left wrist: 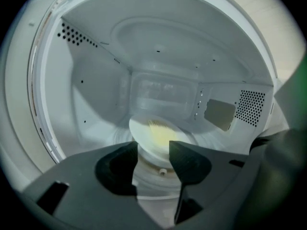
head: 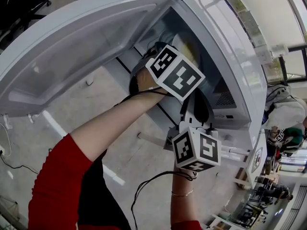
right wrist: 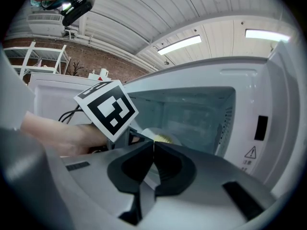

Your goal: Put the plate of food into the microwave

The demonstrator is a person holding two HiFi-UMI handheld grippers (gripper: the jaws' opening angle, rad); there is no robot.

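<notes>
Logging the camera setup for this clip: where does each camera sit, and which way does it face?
Head view: on the person's head, looking steeply down at the open microwave; a red sleeve and both forearms show.
Left gripper view: on the left gripper, looking into the microwave at the plate of food; its open jaws show.
Right gripper view: on the right gripper, outside, facing the microwave; its shut jaws and the left hand show.
Shared: both gripper views show that plate inside.
</notes>
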